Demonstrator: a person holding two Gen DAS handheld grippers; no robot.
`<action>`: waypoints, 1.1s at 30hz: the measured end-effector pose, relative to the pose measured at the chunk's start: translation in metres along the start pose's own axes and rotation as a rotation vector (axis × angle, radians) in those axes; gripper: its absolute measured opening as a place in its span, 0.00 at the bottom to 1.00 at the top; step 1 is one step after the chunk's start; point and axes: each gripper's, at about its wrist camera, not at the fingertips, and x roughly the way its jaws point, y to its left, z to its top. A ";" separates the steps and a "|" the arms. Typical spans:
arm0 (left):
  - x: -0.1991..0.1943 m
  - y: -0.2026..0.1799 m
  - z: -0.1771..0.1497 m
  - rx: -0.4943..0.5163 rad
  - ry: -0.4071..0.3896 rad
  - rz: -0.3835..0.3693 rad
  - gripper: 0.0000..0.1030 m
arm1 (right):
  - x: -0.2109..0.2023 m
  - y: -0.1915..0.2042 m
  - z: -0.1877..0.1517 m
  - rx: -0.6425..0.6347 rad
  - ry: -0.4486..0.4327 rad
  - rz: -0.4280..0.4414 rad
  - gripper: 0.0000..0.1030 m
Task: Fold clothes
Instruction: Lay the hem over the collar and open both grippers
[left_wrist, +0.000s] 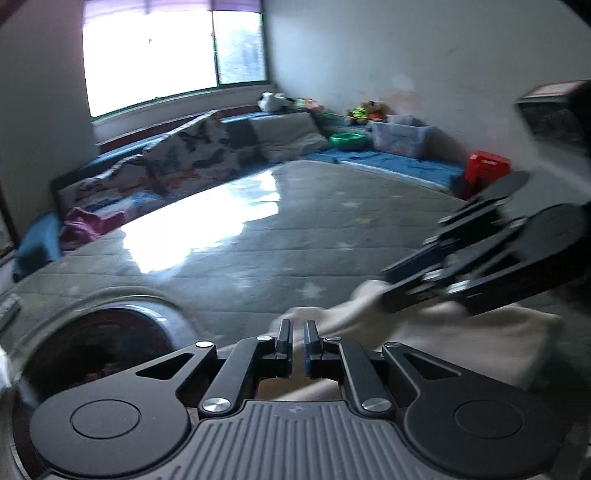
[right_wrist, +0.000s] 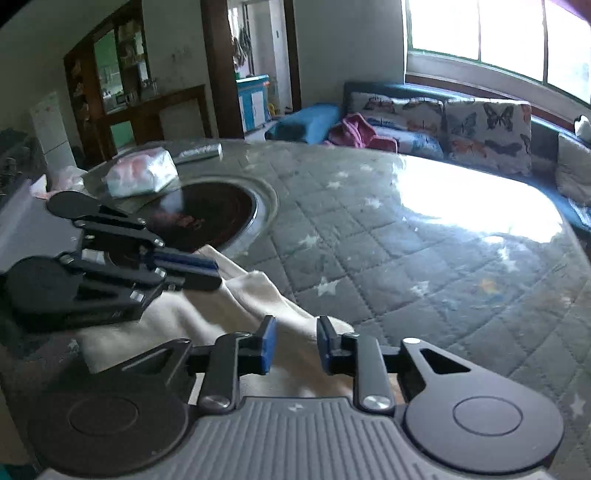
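**Cream cloth on the star table, two grippers over it**

Right under both cameras lies the cream cloth (right_wrist: 229, 306). It sits bunched and partly folded on the near side of the round table (right_wrist: 388, 236), which has a grey quilted cover with little white stars under shiny glass.

Over the cloth's near edge, the left gripper (left_wrist: 297, 328) has its two fingers almost together, with just a thin slit between them. I cannot tell if any cloth is pinched in that slit. From the other camera, it hangs over the left part of the cloth.

Beside it, the right gripper (right_wrist: 296, 334) has its blue pads apart. Cloth lies below the gap, but the pads do not press on it.

Just past the cloth, a dark round plate (right_wrist: 207, 218) is set into the middle of the table. Behind that plate rests a soft white and pink pack (right_wrist: 142, 173), and next to it a grey flat thing (right_wrist: 199, 152).

Further away, along the window (left_wrist: 155, 51), runs a sofa with butterfly cushions (right_wrist: 484, 129). A pink garment (right_wrist: 354, 133) lies on it. By the far wall sit a clear box (left_wrist: 400, 138), a green bowl (left_wrist: 347, 141) and a red stool (left_wrist: 485, 166).
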 end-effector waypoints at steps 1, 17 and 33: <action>0.004 -0.003 0.001 -0.002 0.013 -0.012 0.08 | 0.005 -0.001 -0.001 0.015 0.008 -0.009 0.19; 0.035 -0.005 0.004 -0.046 0.091 0.005 0.09 | -0.025 -0.007 -0.034 0.043 -0.011 -0.097 0.17; 0.035 -0.010 0.003 -0.040 0.093 0.027 0.09 | -0.043 -0.044 -0.066 0.183 -0.035 -0.149 0.18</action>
